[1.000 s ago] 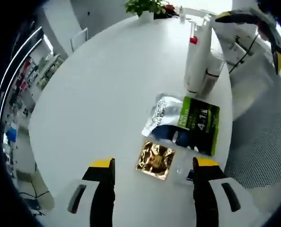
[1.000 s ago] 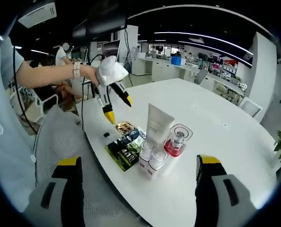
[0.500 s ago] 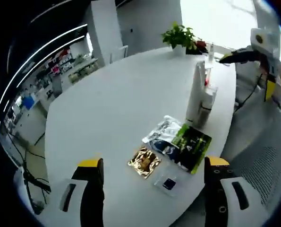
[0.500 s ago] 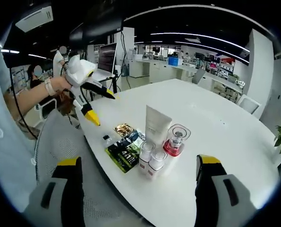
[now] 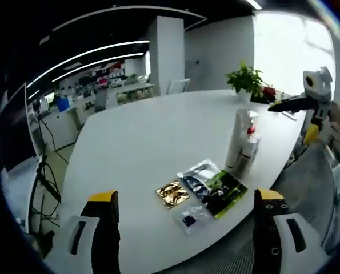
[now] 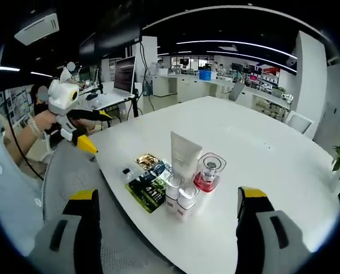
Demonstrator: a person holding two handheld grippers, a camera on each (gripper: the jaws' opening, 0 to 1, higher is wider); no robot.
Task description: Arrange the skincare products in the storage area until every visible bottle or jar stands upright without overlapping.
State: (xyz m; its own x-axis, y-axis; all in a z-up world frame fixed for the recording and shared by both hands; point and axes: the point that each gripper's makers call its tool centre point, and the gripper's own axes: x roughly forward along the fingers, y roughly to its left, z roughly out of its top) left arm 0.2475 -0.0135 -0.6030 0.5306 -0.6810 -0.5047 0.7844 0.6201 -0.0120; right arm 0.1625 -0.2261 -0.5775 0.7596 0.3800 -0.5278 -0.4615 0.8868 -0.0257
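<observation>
On the white table (image 6: 261, 142) a white tube (image 6: 184, 155) stands upright, with a clear bottle with a red base (image 6: 208, 171) and two small white bottles (image 6: 180, 195) grouped beside it. The tube (image 5: 238, 140) and a red-capped bottle (image 5: 250, 149) also show in the left gripper view. Flat sachets lie near them: gold (image 5: 171, 194), silver-blue (image 5: 197, 173), green (image 5: 224, 191) and a small clear one (image 5: 191, 217). My left gripper (image 5: 187, 228) is open, held back off the table's edge. My right gripper (image 6: 172, 228) is open too, well short of the bottles.
A potted plant (image 5: 247, 80) stands at the table's far end. A mesh chair back (image 6: 72, 171) sits by the table's near edge. A person's hand holds the left gripper (image 6: 98, 131) beyond the table's left side. Desks and shelves fill the room behind.
The left gripper has drawn back from above the sachets to off the table's edge. The bottles and sachets have stayed put. The right gripper has barely moved.
</observation>
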